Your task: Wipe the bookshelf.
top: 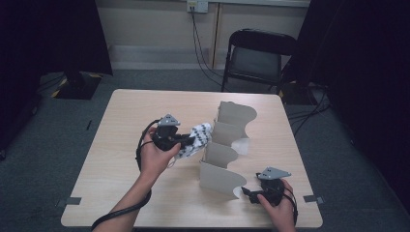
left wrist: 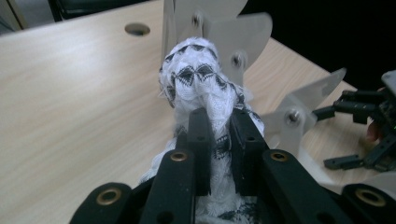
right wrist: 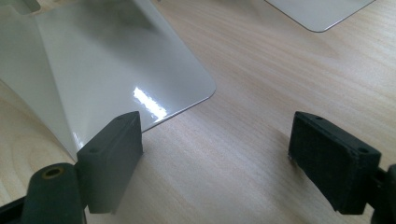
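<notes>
Your left gripper (left wrist: 218,122) has its jaws clamped on the black-and-white patterned cloth (left wrist: 201,84) — lifted off the table (top: 145,104), just beside the grey divider rack (top: 227,145). Your right gripper (right wrist: 215,149) rests with jaws wide apart, nothing between them — the rack's front panel (right wrist: 116,70) touches one pad.

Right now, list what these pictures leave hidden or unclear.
- Patterned cloth: its lower end, left gripper view, hidden between the left gripper fingers.
- Zigzag divider: compartments' insides, high view, hidden by its own panels.
- Right gripper: divider's top, right gripper view, cut off by the edge.
</notes>
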`<state>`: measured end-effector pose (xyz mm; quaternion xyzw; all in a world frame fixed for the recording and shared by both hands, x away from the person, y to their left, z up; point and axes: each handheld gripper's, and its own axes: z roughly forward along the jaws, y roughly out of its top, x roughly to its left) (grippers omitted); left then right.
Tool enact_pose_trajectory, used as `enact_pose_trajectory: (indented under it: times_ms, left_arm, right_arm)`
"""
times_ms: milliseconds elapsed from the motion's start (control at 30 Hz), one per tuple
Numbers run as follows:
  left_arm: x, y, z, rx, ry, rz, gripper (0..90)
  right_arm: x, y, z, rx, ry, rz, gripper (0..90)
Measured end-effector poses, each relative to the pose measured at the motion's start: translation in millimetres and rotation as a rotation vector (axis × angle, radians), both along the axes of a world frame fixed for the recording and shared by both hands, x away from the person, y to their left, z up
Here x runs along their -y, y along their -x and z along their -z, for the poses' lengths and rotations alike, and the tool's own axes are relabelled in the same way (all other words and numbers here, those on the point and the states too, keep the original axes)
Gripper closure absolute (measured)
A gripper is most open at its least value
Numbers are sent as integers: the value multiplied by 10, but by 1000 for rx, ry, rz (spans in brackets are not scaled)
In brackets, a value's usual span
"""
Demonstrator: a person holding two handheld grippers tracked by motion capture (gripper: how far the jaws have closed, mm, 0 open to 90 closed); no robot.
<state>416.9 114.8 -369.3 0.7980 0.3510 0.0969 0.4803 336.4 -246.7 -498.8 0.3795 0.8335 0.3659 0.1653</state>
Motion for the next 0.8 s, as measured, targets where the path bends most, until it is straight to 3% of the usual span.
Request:
enact_pose_trajectory:
  times_ms: [167,500,800]
  left_arm:
    - [42,14,6,-2,0,17,801]
    - [121,27,407,-70,-50,35,800]
    - [138,34,707,-117,-53,33,798]
  right_arm:
    - [-1,0,1,1,0,1,165]
    - [0,0,0,0,0,0,165]
    - [-1,0,1,1,-1,1,166]
